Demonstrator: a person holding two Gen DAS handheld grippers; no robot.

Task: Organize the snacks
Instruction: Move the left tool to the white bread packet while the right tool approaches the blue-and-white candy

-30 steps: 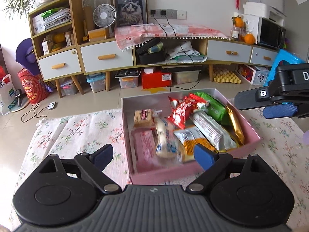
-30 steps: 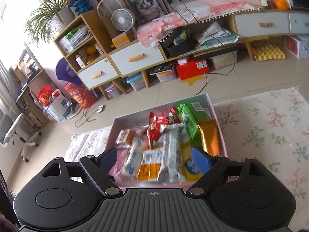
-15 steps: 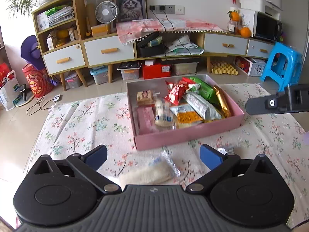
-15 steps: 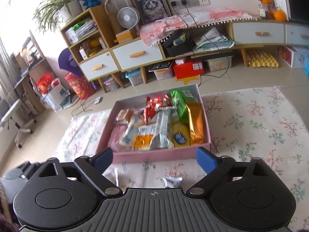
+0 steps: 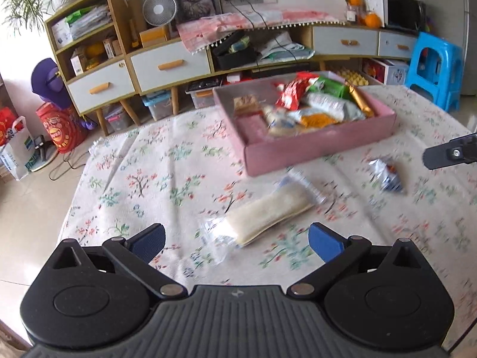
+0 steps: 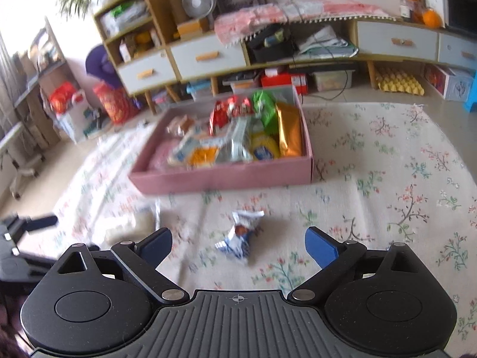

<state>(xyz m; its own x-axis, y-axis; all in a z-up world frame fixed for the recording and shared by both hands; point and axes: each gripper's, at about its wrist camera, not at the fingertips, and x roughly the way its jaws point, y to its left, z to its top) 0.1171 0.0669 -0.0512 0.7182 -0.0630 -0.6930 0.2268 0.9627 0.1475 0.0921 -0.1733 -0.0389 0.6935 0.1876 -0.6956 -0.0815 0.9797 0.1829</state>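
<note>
Left wrist view first: the left gripper has its jaws spread wide, having just been opening, and nothing sits between the blue pads. Just ahead of them lies the pale wafer pack on the floral cloth, on the near side of the pink box, a little apart from its front wall. Its long axis runs slantwise, far end angled up toward the box's near corner, clear wrapper tail trailing toward the gripper. I'd say those jaws are wide because the pack has to be taken across its short side.

Over to the right wrist view: the right gripper is spread too, also just been opening, empty. The small blue-and-white packet lies crumpled on the cloth in front of the box's front wall, well short of it, long axis pointing roughly from gripper to box. Both leftovers look staged outside the box, which is already crowded with snacks, waiting their turn.
</note>
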